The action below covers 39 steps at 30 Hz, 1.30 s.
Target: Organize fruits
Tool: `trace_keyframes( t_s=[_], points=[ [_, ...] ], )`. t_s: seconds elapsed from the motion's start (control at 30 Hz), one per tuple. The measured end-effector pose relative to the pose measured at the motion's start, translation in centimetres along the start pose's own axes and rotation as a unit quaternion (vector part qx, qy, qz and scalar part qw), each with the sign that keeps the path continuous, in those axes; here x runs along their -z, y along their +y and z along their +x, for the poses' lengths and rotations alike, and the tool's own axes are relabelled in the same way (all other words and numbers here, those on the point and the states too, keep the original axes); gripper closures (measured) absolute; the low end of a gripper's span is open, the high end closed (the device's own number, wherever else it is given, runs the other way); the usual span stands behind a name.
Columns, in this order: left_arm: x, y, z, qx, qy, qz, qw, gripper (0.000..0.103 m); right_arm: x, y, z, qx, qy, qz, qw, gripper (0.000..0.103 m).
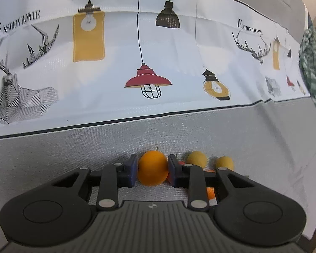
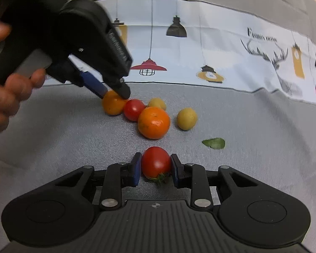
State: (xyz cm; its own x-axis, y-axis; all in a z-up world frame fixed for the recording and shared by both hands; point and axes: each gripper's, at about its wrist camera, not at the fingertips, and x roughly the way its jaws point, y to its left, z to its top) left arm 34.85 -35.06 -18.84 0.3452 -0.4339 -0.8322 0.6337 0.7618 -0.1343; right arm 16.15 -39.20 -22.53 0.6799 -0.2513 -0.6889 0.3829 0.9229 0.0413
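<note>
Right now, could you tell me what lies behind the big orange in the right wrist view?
Behind the big orange sit a red tomato and a yellow fruit, both partly covered by it; their hidden sides cannot be seen.

The left tool (image 1: 152, 169) hides most of a red tomato (image 1: 181, 162).

Each camera rides just behind its own tongs, looking down along them, close over the grey cloth on the table (image 1: 252, 130). The left view faces the lamp-printed banner (image 1: 149, 48) head-on. The right view sits further back and takes in the left tongs (image 2: 113, 92) as well. Both share the fruit cluster and that banner.
</note>
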Motion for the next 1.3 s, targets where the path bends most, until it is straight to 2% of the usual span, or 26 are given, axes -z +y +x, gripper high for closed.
trace_keyframes(
  t_s=[0.17,0.33,0.37,0.4,0.53,0.67,0.73,0.8,0.83,0.87,0.9,0.93,0.97,1.03,1.1,1.17,1.2,1.23,1.3],
  points=[
    [0.4,0.2,-2.6,-0.022,-0.011,-0.002,0.9997,0.072,-0.6,-0.7,-2.1,0.006,-0.004,0.018,1.0,0.073],
    [1.9,1.5,-7.3,-0.057,-0.018,-0.019,0.998,0.076,-1.1,0.2,-5.5,-0.009,-0.012,0.015,1.0,0.073],
    [2.6,2.0,-8.8,-0.066,-0.02,-0.026,0.9973,0.1,-1.2,0.7,-6.4,-0.015,-0.015,0.012,1.0,0.073],
    [3.3,2.5,-10.2,-0.069,-0.022,-0.031,0.9969,0.102,-1.2,1.2,-7.3,-0.022,-0.016,0.01,1.0,0.073],
    [8.0,4.9,-16.3,-0.093,-0.046,-0.057,0.993,0.103,-1.4,4.0,-11.0,-0.055,-0.02,0.002,0.998,0.073],
    [11.4,8.3,-18.8,-0.103,-0.042,-0.097,0.9891,0.103,-1.9,8.4,-13.1,-0.093,-0.017,-0.035,0.995,0.073],
    [12.1,9.8,-18.7,-0.073,-0.028,-0.106,0.9913,0.103,-1.8,10.1,-12.7,-0.086,-0.008,-0.051,0.995,0.073],
    [12.1,10.8,-18.3,-0.063,-0.025,-0.12,0.9904,0.101,-1.6,10.6,-11.9,-0.074,0.004,-0.045,0.996,0.073],
    [11.7,11.0,-18.0,-0.06,-0.033,-0.115,0.991,0.093,-1.5,10.5,-11.6,-0.074,0.009,-0.041,0.996,0.073],
    [10.8,11.0,-17.3,-0.056,-0.037,-0.106,0.992,0.071,-1.4,10.3,-11.4,-0.071,0.012,-0.039,0.997,0.073],
    [9.7,10.9,-16.3,-0.054,-0.035,-0.103,0.9926,0.053,-1.3,10.0,-11.1,-0.067,0.013,-0.039,0.997,0.073],
    [8.6,10.8,-15.0,-0.05,-0.032,-0.103,0.9929,0.025,-1.2,9.8,-10.9,-0.062,0.014,-0.04,0.997,0.073],
    [7.8,10.5,-13.8,-0.046,-0.033,-0.1,0.9933,0.017,-1.3,9.4,-10.4,-0.055,0.017,-0.04,0.998,0.073],
    [6.5,9.5,-11.0,-0.044,-0.022,-0.081,0.9955,0.018,-1.3,8.4,-9.7,-0.048,0.024,-0.032,0.998,0.073],
    [5.8,8.5,-8.1,-0.04,0.003,-0.074,0.9965,0.026,-1.3,7.4,-8.9,-0.042,0.031,-0.027,0.998,0.073],
    [5.7,7.7,-5.7,-0.036,0.023,-0.065,0.9969,0.047,-1.2,6.5,-8.1,-0.036,0.035,-0.025,0.998,0.073],
    [5.9,7.5,-4.7,-0.033,0.032,-0.063,0.9969,0.054,-1.1,6.2,-7.9,-0.034,0.037,-0.025,0.998,0.073],
    [6.1,7.4,-4.0,-0.024,0.04,-0.066,0.9967,0.067,-1.0,6.1,-7.6,-0.033,0.039,-0.025,0.998,0.073],
    [6.4,7.3,-3.9,-0.036,0.021,-0.068,0.9968,0.067,-0.8,5.8,-7.3,-0.031,0.042,-0.025,0.998,0.073]
  ],
)
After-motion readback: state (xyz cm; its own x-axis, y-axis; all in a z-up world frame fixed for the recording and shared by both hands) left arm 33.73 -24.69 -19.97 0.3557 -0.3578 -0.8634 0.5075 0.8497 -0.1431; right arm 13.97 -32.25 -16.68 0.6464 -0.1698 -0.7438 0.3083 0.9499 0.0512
